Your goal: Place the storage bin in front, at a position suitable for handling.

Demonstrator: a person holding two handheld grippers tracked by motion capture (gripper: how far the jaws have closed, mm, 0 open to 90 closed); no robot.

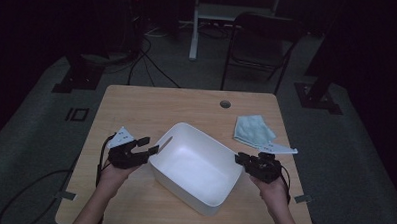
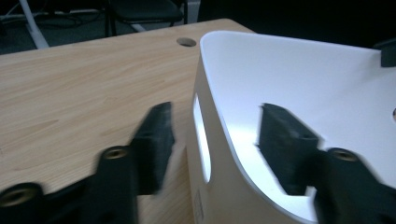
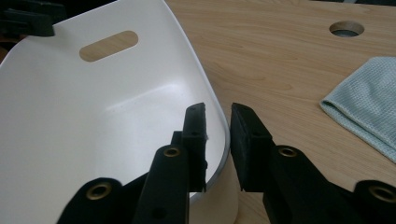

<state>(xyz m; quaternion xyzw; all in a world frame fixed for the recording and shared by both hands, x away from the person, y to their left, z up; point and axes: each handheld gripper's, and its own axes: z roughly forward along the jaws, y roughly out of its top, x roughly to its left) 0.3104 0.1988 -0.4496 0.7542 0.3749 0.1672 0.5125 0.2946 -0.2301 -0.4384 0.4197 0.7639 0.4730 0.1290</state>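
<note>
A white plastic tub (image 1: 194, 167) with handle slots sits tilted on the wooden table (image 1: 136, 110). My left gripper (image 1: 150, 145) is at its left wall. In the left gripper view the jaws (image 2: 217, 135) straddle the tub's rim (image 2: 219, 121) beside a handle slot (image 2: 201, 140), one inside and one outside, with gaps to the wall. My right gripper (image 1: 241, 158) is at the tub's right wall. In the right gripper view its jaws (image 3: 219, 126) sit close together, pinching the thin rim (image 3: 223, 140) between them.
A folded light-blue cloth (image 1: 253, 129) lies on the table right of the tub, also close in the right gripper view (image 3: 369, 102). A round cable hole (image 1: 225, 104) sits near the far edge. A dark chair (image 1: 261, 39) and cables stand beyond the table.
</note>
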